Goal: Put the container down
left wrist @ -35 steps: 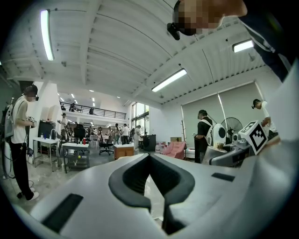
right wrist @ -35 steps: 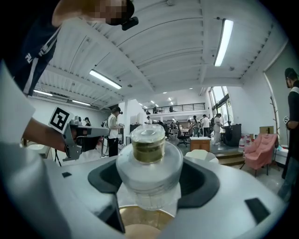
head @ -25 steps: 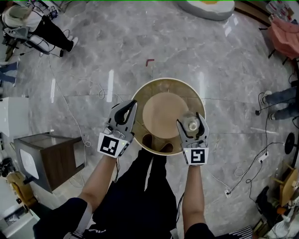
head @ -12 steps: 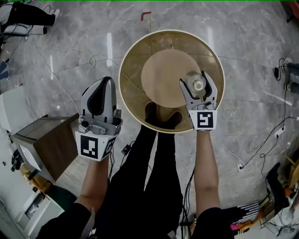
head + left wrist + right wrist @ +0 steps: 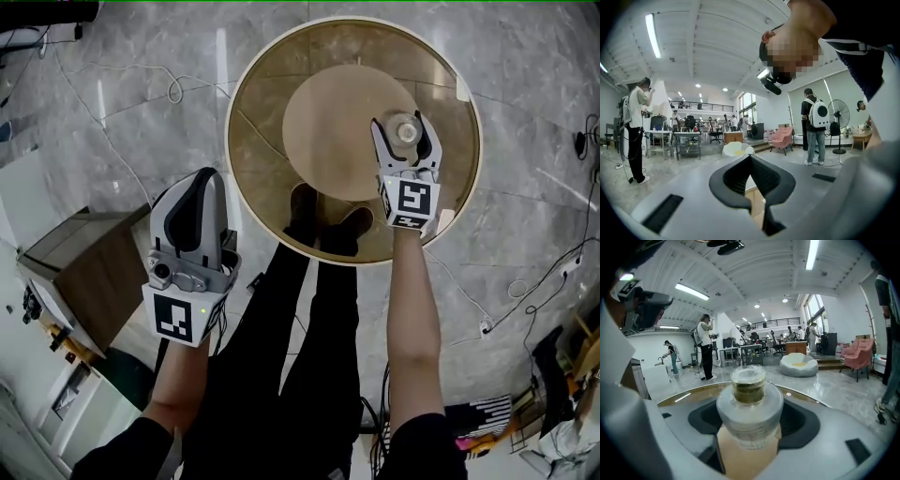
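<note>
Container (image 5: 749,399): clear, wide ribbed body, narrower neck on top. Position: upright between the fingers of the right gripper (image 5: 399,131), over the round desk (image 5: 258,103), at the right edge of the tan disc (image 5: 323,122) at its middle. No view shows whether its base meets the desktop.

Right gripper: fingers closed on the container's body from both sides; the neck stands clear above them.

Left gripper (image 5: 199,186): off the desk's left edge, well apart from the container. Fingers pressed together, nothing between them.

Step in hand, as judged: lowering and release, near the end of the task.

Handling notes:
- Keep the container vertical and bring it straight down until the base sits flat.
- The desktop looks like glass, so set it down softly.
- Spread both fingers evenly so neither drags the body sideways.
- Draw the gripper back along its own line, clear of the neck.
- The spot is well inside the rim; no shift seems needed.
</note>
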{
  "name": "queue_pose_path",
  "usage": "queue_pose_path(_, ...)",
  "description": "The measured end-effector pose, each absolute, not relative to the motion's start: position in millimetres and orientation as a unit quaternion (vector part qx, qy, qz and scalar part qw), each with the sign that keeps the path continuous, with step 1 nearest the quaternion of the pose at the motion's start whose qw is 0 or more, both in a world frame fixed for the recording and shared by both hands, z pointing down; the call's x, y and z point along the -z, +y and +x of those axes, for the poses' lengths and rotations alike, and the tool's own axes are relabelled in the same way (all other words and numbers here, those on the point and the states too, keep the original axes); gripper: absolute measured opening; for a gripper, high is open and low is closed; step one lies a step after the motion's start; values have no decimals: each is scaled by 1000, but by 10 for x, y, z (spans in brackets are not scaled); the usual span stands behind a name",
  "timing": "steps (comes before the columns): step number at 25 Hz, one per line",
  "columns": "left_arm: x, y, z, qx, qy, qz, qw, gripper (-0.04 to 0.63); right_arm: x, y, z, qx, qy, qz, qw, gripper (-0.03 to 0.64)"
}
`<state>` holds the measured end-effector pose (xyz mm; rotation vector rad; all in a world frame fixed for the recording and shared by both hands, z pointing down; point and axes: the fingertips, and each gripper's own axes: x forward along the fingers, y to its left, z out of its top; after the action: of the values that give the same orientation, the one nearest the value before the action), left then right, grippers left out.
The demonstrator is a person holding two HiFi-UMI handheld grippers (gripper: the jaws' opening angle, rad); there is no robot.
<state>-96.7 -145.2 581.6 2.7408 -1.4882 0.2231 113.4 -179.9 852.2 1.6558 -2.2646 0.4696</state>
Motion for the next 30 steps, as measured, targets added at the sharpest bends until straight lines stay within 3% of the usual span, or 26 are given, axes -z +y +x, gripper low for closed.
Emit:
queue_pose_path(8, -5970, -1397, -1057, -87, -479, 873, 14, 25, -8882, -1870, 1082, -173, -774, 583, 177, 337)
queue_pose_path(30, -5876, -1433, -991, -71, -480, 874, 27, 25, -8671, -1819, 1096, -167, -791, 569, 151, 337)
